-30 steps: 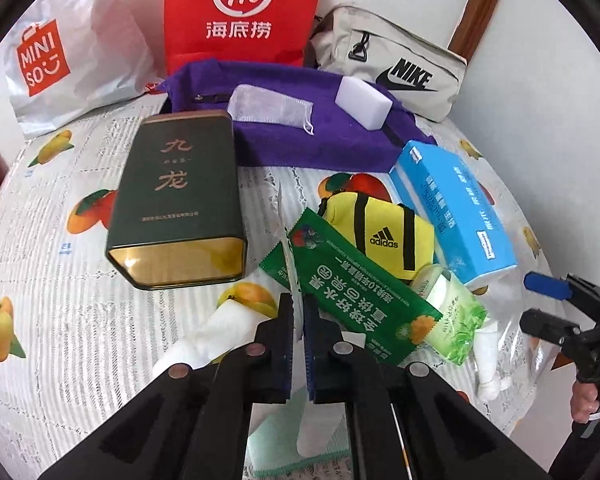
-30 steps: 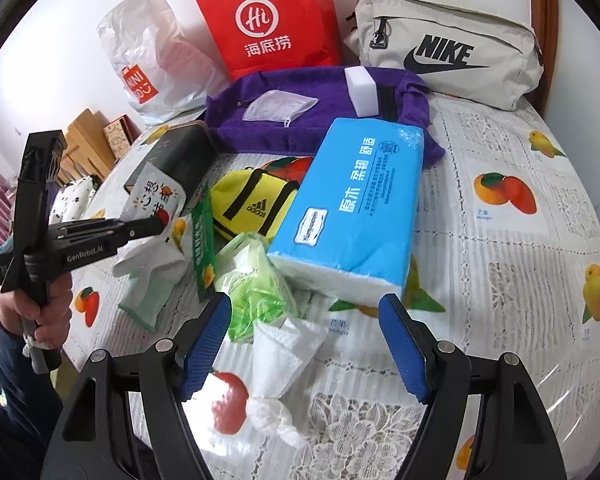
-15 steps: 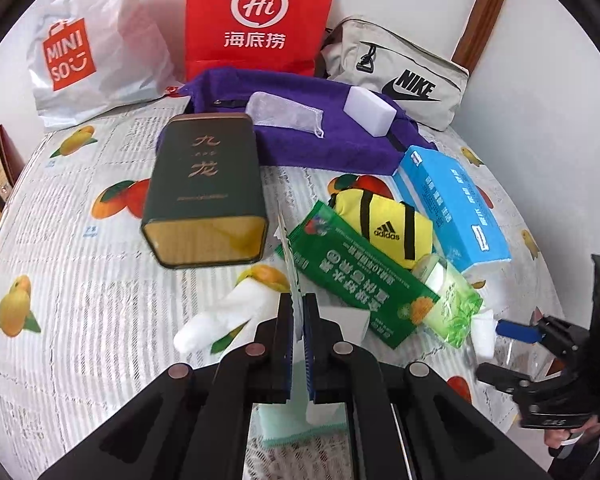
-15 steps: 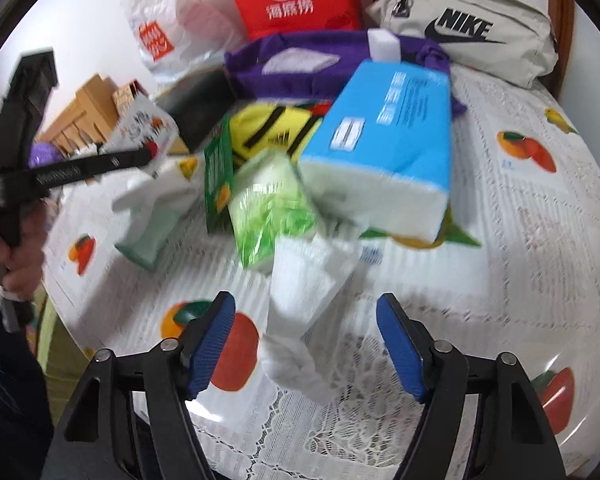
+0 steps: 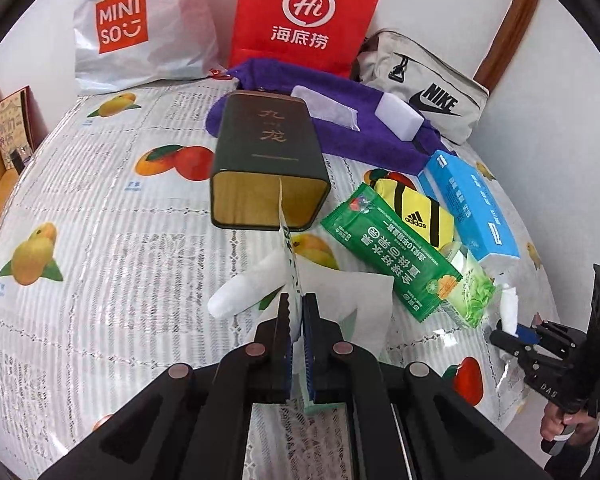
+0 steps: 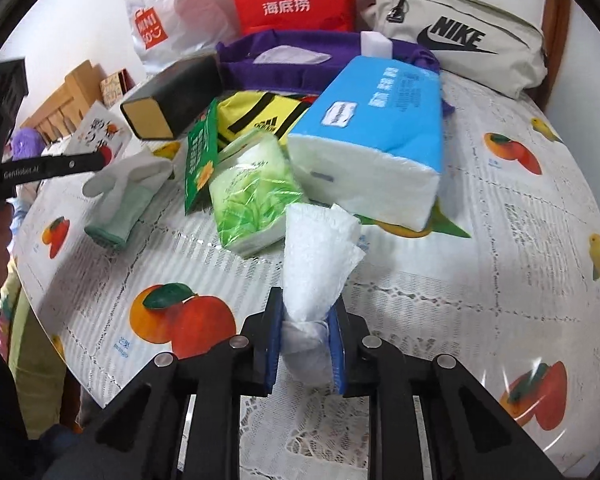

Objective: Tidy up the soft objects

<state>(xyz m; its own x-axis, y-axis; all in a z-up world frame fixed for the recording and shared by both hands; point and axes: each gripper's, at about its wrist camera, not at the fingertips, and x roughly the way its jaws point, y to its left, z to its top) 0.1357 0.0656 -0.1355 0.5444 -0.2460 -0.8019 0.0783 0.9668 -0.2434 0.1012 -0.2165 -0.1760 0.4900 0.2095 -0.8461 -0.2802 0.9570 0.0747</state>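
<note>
White, crinkled tissue (image 6: 320,256) fans upward from my right gripper (image 6: 305,338), whose blue pads have just been closing and now pinch its twisted, knotted lower end above the fruit-print tablecloth (image 6: 500,240). It rises just in front of a green pocket-tissue pack (image 6: 252,196) and a blue tissue pack (image 6: 380,132). My left gripper (image 5: 296,312) is pressed together on a thin printed packet (image 5: 288,252), seen edge-on and standing upright, over a white glove (image 5: 244,292). Beyond lie a dark green tin (image 5: 268,148), a green sachet (image 5: 392,252), a yellow Adidas pouch (image 5: 416,212) and a purple towel (image 5: 364,144).
</note>
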